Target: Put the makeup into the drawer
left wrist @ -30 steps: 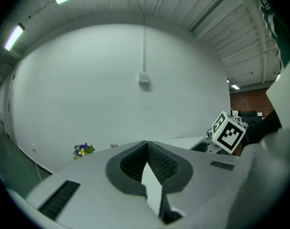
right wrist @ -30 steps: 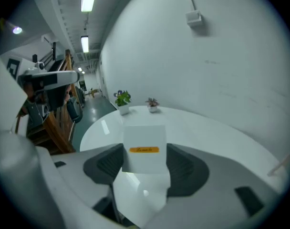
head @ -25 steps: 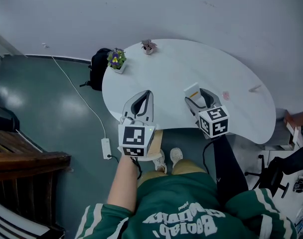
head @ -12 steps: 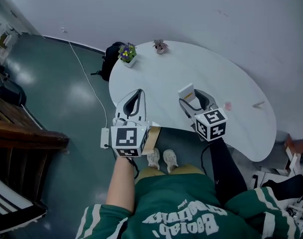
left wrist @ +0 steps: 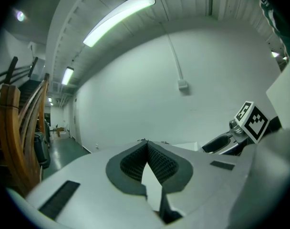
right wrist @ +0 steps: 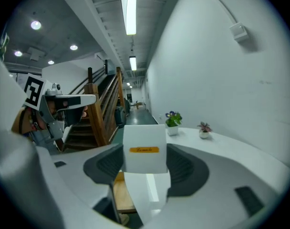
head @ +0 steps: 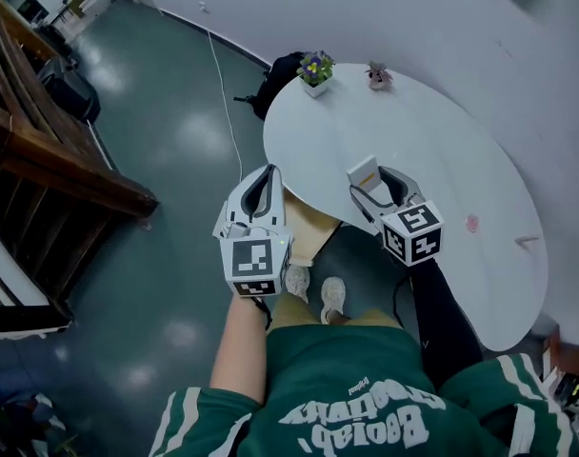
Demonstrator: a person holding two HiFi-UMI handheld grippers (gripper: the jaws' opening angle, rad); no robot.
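My right gripper (head: 370, 187) is shut on the makeup, a small white box (right wrist: 144, 152) with a yellow label, held over the near edge of the round white table (head: 432, 131). Below that edge a light wooden drawer (head: 309, 228) sticks out towards me. Off the table's left side, my left gripper (head: 267, 181) hangs over the floor. Its pads (left wrist: 157, 160) meet at the tips with nothing between them. In the left gripper view the other gripper's marker cube (left wrist: 252, 120) shows at the right.
Two small potted plants (head: 315, 68) (head: 376, 74) stand at the table's far edge, and a pink item (head: 472, 223) lies at its right. A black bag (head: 280, 70) and a cable (head: 223, 93) lie on the floor. Wooden stairs (head: 51, 160) rise at the left.
Both grippers have swung left. The left one has left the table's edge and now hangs over the floor. The box stays in the right gripper, and more of the drawer shows.
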